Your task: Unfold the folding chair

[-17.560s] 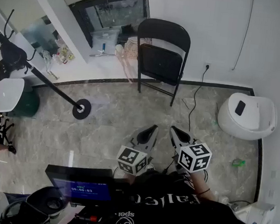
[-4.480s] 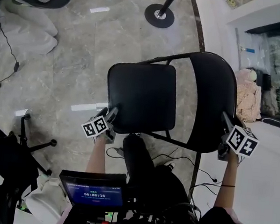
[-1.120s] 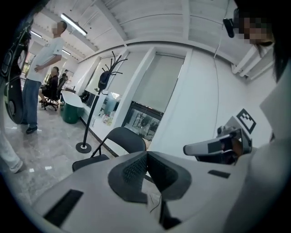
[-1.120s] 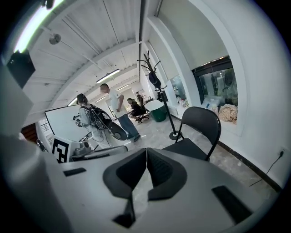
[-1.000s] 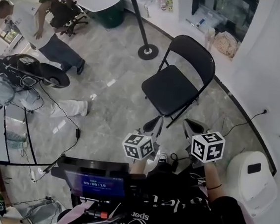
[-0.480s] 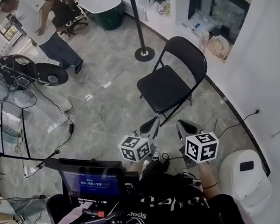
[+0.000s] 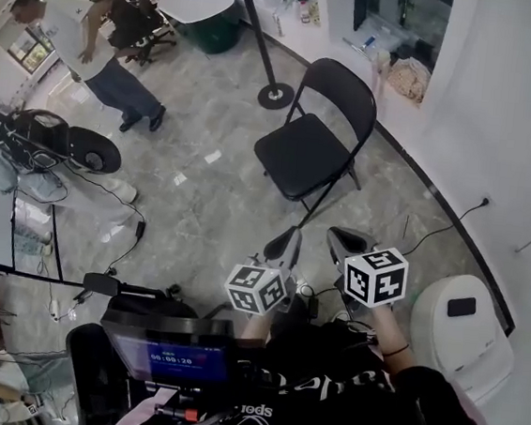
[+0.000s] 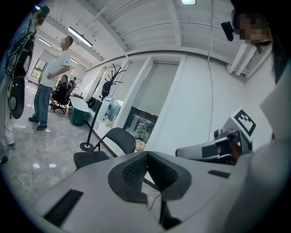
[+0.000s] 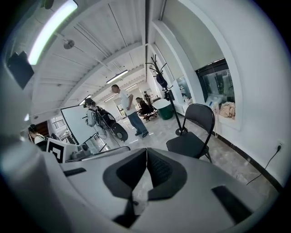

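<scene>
Black all over, the folding chair stands fully opened on the grey stone-patterned floor. Its seat is level and its backrest upright, on the side toward the white wall. Neither gripper touches it.

The left gripper is held on the near side of the chair, well apart from its front legs. Its jaws are pressed together with nothing between them (in the left gripper view the ribbed pads meet in one tight seam). The right gripper hovers just beside the left one, equally short of the chair, and its jaws are also closed and empty. Both point roughly toward the chair, which shows beyond the closed tips in each gripper view.

Behind the chair's backrest stands a dark pole stand on a round base, near the chair but not touching it. Off to the chair's left in the head view, well apart, a person in a white top and jeans leans forward. To the chair's right, against the wall, sits a white rounded bin with a small dark flat thing on its lid. A wall socket lies between bin and chair, its cable trailing down to the floor. Nearer than both grippers, a small lit screen sits at the wearer's chest.
</scene>
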Motion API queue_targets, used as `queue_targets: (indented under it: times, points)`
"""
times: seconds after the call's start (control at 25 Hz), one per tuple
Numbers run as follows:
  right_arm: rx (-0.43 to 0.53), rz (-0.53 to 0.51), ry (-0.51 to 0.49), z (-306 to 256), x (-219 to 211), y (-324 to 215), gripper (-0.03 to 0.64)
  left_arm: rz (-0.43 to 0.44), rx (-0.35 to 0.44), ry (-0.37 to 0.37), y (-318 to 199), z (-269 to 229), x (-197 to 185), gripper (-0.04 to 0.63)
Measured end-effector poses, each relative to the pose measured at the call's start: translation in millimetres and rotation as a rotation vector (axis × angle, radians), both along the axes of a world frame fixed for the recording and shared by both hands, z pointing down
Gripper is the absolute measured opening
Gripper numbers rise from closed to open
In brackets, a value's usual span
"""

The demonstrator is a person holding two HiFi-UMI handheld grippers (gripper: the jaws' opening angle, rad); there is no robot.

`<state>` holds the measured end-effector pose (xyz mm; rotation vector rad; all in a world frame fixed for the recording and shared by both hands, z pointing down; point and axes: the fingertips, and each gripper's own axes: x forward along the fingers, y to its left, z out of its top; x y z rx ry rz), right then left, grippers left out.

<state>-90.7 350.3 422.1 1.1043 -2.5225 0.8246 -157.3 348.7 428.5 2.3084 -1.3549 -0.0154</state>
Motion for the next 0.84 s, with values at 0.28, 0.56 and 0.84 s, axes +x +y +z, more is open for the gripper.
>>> queue_targets:
  times: [0.28, 0.56, 0.84]
  points:
    - [0.017, -0.042, -0.021, 3, 17, 3, 0.018, -0.034, 0.017, -0.024, 4, 1, 20, 0.003]
    - [0.047, -0.057, 0.004, -5, 16, 12, 0.018, -0.043, 0.023, -0.020, 13, -8, 19, 0.003]
    - [0.060, -0.063, 0.006, -5, 18, 15, 0.018, -0.040, 0.019, -0.027, 15, -2, 24, 0.003]
